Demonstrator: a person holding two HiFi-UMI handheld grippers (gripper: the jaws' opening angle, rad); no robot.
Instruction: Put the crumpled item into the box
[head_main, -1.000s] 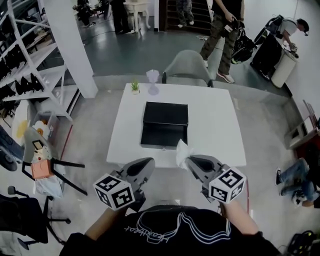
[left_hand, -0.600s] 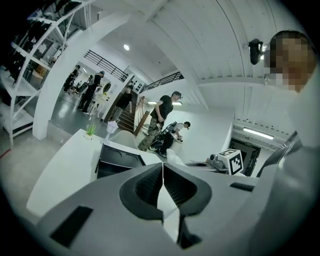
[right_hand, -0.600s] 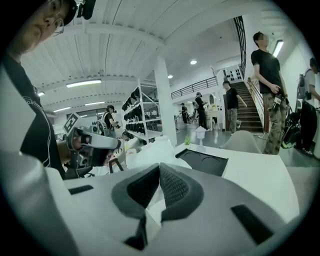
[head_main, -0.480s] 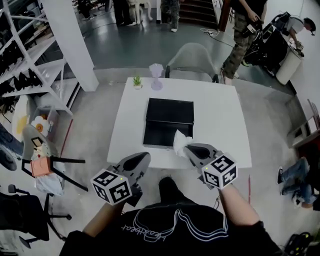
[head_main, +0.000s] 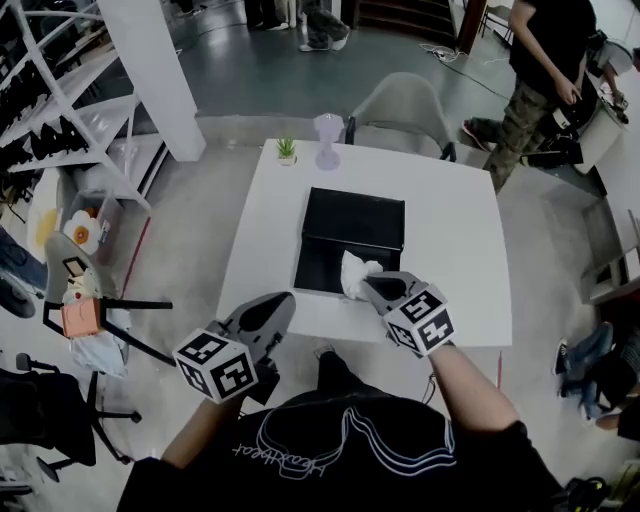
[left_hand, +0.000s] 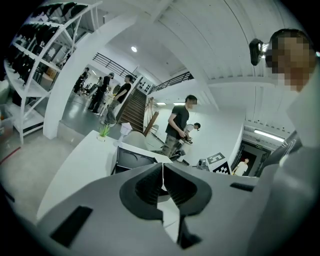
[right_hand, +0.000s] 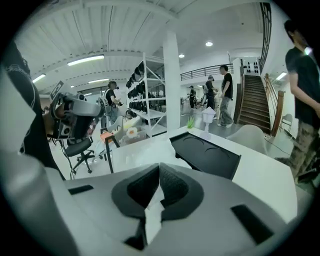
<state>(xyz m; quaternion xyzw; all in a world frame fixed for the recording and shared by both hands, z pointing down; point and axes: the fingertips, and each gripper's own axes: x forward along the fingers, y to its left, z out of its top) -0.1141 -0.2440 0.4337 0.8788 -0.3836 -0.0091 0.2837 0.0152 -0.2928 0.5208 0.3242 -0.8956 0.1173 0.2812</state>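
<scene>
A black open box (head_main: 352, 238) lies in the middle of the white table (head_main: 455, 260); it also shows as box (right_hand: 210, 155) and box (left_hand: 132, 159). My right gripper (head_main: 372, 284) is shut on a crumpled white tissue (head_main: 355, 273) and holds it over the box's near edge. In the right gripper view the tissue (right_hand: 145, 152) bulges ahead of the shut right gripper (right_hand: 159, 187), a strip of it pinched between the pads. My left gripper (head_main: 272, 308) hovers at the table's near edge, left of the box. The left gripper (left_hand: 162, 175) is shut with nothing in it.
A small potted plant (head_main: 287, 150) and a pale lilac vase (head_main: 328, 140) stand at the table's far edge. A grey chair (head_main: 400, 105) sits behind the table. A person (head_main: 545, 70) stands at the far right. White shelving (head_main: 60, 90) and a stand (head_main: 80, 320) are on the left.
My right gripper has carried the tissue forward, from the table's near edge to over the box's near side. The left gripper has hardly moved.
</scene>
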